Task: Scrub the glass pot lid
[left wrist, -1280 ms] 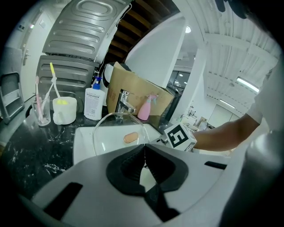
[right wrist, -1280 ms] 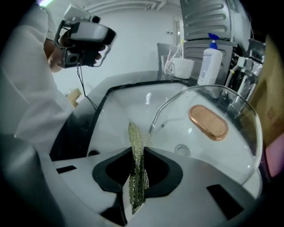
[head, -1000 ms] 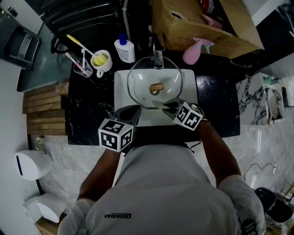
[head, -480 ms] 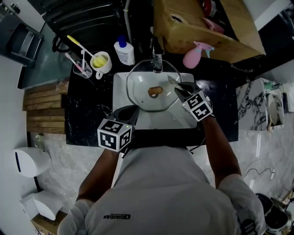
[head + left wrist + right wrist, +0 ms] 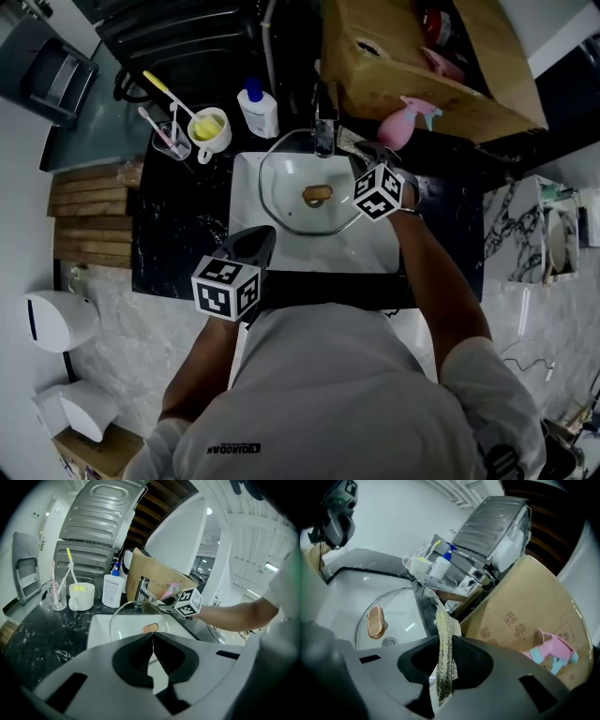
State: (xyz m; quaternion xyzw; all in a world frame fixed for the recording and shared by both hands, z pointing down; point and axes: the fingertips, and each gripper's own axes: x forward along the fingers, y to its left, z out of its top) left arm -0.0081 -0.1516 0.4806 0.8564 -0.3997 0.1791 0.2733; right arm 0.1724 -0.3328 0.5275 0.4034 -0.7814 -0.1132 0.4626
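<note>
1. The right gripper is clamped on a glittery mesh scouring cloth. The strip hangs straight down between its jaws, so that grip looks solid.
2. What just changed: a second ago that gripper was at the near rim of the glass pot lid. Half a second ago it was off the lid's right side, and now it's up at the far edge, with the faucet just to its left.
3. So the lid now sits below and to the left of the right gripper's jaws, resting in the white sink with its bronze handle facing up. I can't tell whether the cloth is touching the glass right now.
4. The left gripper hasn't really budged. Its jaws are pressed together with nothing in them, and the lid's near rim is just ahead of its tips.
5. My read is that this was either one sweep around the rim or a trip to wet the cloth at the tap. Either way, most of the scrubbing seems still to come.
</note>
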